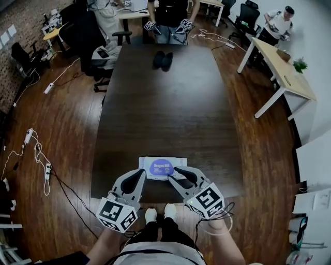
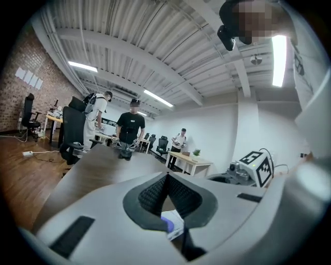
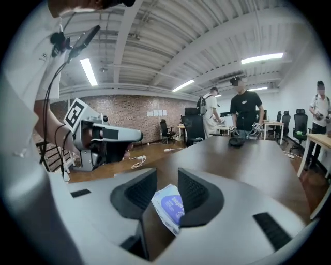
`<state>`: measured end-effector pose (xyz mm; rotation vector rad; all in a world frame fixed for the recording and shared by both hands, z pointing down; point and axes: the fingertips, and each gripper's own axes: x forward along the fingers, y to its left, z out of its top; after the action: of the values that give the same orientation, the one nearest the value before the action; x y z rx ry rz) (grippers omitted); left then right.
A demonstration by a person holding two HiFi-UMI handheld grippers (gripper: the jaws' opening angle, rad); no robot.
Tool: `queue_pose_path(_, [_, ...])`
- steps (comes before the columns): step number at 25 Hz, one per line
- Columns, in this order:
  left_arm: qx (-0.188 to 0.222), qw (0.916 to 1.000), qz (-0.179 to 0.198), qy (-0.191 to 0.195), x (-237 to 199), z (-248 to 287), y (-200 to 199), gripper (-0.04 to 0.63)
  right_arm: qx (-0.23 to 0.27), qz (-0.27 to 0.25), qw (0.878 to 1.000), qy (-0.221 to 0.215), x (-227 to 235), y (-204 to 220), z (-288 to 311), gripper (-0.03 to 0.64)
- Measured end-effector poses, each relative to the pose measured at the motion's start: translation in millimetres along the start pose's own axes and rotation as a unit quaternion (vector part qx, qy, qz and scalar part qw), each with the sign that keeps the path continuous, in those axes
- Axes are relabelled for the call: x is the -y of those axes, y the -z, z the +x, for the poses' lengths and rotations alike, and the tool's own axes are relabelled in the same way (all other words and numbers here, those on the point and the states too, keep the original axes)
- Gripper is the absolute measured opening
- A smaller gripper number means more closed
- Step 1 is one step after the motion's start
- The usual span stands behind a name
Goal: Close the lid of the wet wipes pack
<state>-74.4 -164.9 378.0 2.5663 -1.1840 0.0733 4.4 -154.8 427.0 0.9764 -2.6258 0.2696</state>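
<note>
On table, near edge (head view): wet wipes pack (image 1: 161, 167) lies flat on the dark table (image 1: 170, 103), purple label up, just inside the edge closest to the wearer.
Head view, left gripper (image 1: 140, 174): tips at the pack's left end; contact not clear from above.
Head view, right gripper (image 1: 178, 172): tips over the pack's right half.
Head view, far end: black object (image 1: 163, 60) on the table, well apart from the pack; a person (image 1: 170, 15) stands behind it.
Left gripper view, left gripper (image 2: 166, 177): jaws closed tip to tip, nothing pinched. The pack (image 2: 174, 223) shows through the hollow behind the tips, below them.
Right gripper view, right gripper (image 3: 166, 173): jaws apart, gripping nothing. The pack (image 3: 169, 207) sits in the gap, tilted in this view, its edge by the right-hand jaw; touching or not, can't tell.
</note>
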Motion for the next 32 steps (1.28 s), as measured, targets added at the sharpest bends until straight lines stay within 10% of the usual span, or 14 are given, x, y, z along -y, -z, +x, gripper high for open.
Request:
queue_pose_path(10, [0.037, 0.9985, 0.034, 0.021, 35, -8, -63, 0.002, 0.152, 0.079, 0.982, 0.075, 14, -88, -78, 0.124])
queue_pose_path(32, [0.063, 0.996, 0.047, 0.041, 49, -31, -76, 0.002, 0.187, 0.04, 0.976, 0.106, -11, -118, -107, 0.008])
